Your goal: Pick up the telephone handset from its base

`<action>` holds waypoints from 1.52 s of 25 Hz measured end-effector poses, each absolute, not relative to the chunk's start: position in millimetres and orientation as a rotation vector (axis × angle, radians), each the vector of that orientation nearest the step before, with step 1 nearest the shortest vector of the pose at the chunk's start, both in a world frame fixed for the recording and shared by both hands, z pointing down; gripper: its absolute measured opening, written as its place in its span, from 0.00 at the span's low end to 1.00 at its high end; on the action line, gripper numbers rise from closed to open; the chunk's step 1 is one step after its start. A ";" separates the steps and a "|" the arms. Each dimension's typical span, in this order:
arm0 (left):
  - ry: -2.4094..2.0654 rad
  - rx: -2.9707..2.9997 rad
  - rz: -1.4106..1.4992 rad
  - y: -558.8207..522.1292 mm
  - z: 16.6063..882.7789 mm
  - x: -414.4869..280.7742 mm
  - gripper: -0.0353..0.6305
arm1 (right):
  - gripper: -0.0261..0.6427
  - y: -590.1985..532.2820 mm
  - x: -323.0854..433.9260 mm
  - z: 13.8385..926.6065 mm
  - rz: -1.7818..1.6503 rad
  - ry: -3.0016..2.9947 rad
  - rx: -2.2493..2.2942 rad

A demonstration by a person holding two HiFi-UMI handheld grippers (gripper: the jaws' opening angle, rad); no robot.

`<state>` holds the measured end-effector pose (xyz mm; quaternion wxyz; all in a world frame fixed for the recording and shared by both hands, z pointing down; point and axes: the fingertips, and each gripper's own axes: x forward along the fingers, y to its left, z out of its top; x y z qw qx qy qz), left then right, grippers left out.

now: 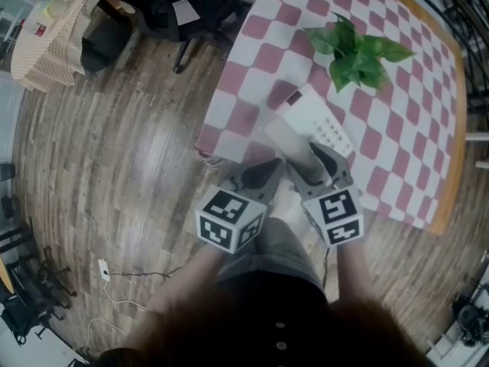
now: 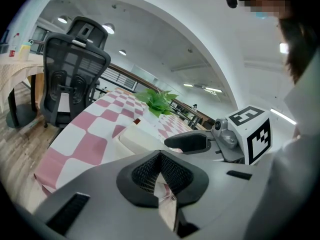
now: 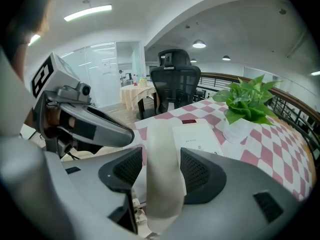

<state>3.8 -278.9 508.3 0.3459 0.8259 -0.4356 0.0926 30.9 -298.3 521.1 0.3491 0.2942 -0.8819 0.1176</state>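
A white telephone base (image 1: 325, 117) lies near the front edge of the pink-and-white checked table (image 1: 397, 151). Its cream handset (image 1: 284, 138) rests along the base's left side. In the right gripper view the handset (image 3: 162, 174) runs up between the jaws of my right gripper (image 3: 161, 156), which stand wide open around it; the base (image 3: 197, 134) shows just behind. In the head view my right gripper (image 1: 317, 157) hangs over the handset's near end. My left gripper (image 1: 267, 170) is beside it to the left, off the table's corner, jaws together and empty (image 2: 160, 156).
A green plant (image 1: 359, 52) in a white pot stands behind the phone. A black office chair (image 1: 168, 6) is beyond the table's left corner, and a second cloth-covered table (image 1: 50, 40) at far left. A cable (image 1: 130, 275) lies on the wooden floor.
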 end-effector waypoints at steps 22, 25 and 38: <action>-1.205 2.087 0.227 -283.2 524.6 -16.1 0.06 | 0.37 -305.7 23.5 541.8 0.126 -2.177 0.713; -1.208 2.088 0.230 -283.7 523.3 -17.5 0.06 | 0.37 -305.7 23.5 541.6 0.125 -2.173 0.718; -1.227 2.112 0.227 -286.8 512.4 -19.8 0.06 | 0.37 -304.7 23.7 535.2 0.102 -2.188 0.729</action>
